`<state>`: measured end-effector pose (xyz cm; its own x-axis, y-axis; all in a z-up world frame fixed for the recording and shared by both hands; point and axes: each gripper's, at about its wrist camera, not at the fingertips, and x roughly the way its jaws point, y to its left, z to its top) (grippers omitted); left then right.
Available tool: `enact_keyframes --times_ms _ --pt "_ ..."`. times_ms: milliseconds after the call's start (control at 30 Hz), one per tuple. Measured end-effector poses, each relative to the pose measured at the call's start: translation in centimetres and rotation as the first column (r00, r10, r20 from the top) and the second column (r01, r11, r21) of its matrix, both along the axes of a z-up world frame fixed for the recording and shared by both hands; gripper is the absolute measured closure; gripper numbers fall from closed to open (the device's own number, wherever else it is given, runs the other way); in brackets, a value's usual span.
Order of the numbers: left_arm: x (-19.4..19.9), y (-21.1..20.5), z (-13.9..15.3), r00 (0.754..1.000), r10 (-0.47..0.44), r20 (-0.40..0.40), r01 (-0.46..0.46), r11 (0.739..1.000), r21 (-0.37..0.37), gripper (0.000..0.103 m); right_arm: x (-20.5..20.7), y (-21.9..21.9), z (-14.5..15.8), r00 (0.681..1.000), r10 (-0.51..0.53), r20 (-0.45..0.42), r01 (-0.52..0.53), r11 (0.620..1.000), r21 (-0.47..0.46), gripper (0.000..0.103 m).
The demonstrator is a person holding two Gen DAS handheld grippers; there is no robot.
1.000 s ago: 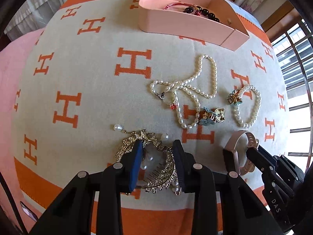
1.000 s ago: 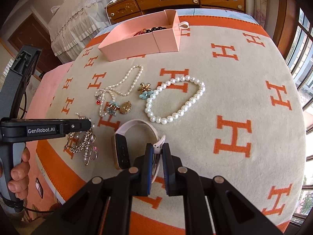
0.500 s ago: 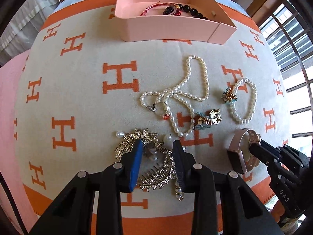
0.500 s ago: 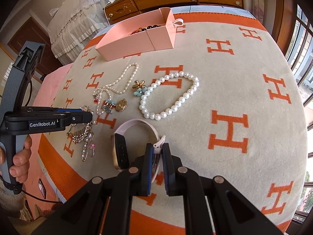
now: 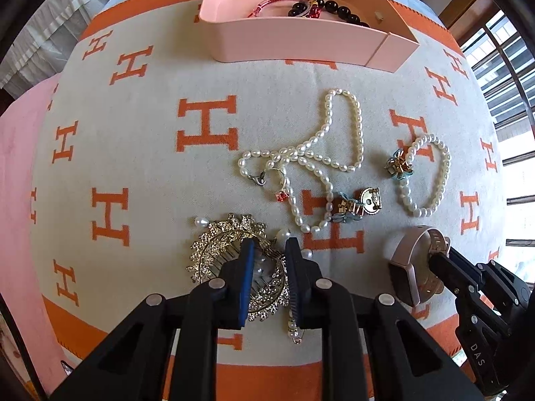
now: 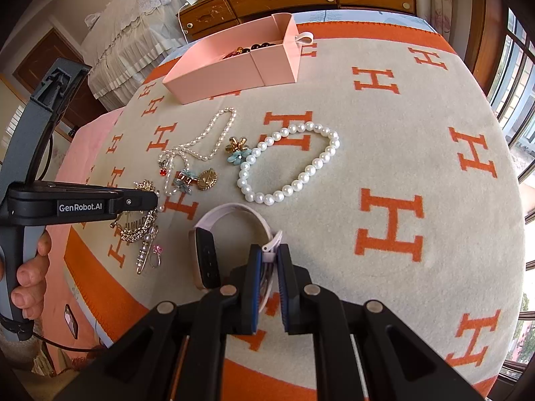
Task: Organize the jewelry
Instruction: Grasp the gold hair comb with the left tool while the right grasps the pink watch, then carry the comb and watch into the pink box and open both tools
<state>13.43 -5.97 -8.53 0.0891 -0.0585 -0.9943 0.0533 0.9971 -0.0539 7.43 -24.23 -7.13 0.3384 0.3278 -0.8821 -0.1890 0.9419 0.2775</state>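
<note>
A gold rhinestone hair comb (image 5: 217, 244) lies on the H-patterned blanket (image 5: 133, 153) near its front edge. My left gripper (image 5: 269, 247) points straight down over it; its jaws are closing with the comb's arch and teeth between them, and no firm pinch shows. In the right wrist view the left gripper (image 6: 147, 200) covers the comb (image 6: 137, 227). A pink smartwatch (image 6: 205, 254) stands on its edge, and my right gripper (image 6: 269, 250) is shut on its pale strap. From the left wrist view the watch (image 5: 406, 264) shows with the right gripper (image 5: 438, 259) on its band.
A pink open box (image 5: 301, 43) at the far side holds a dark bead bracelet and a red bangle. A pearl necklace (image 5: 357, 127), a red-stone ring (image 5: 281, 183), flower earrings (image 5: 354, 207) and a pearl bracelet (image 6: 294, 183) lie mid-blanket. A pearl pin (image 6: 145, 257) lies by the comb. A wooden dresser stands behind.
The left jaws have narrowed around the comb, and that gripper has shifted a little over it. The right gripper still holds the watch strap in the same spot.
</note>
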Motion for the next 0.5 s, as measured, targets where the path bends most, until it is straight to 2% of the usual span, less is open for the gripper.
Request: enact_keyframes --times_ms 233,300,367,500 --pt "0.4 -0.3 0.3 0.999 -0.028 0.025 0.028 1.0 0.004 0.088 -0.1 0.0 0.1 1.0 0.001 -0.001 -0.001 1.0 -0.002 0.093" --pt "-0.2 -0.2 1.0 0.998 -0.037 0.05 0.037 0.999 0.002 0.09 -0.2 0.0 0.3 1.0 0.005 0.002 -0.005 1.0 0.0 0.093" --pt "-0.6 0.1 1.8 0.996 -0.043 0.072 0.044 0.999 -0.015 0.096 -0.3 0.2 0.7 1.0 0.012 0.011 -0.012 1.0 0.001 0.093" --pt "-1.1 0.9 3.7 0.992 -0.046 0.114 0.05 0.998 -0.027 0.097 -0.4 0.5 2.1 0.999 0.019 0.041 -0.019 1.0 0.006 0.093"
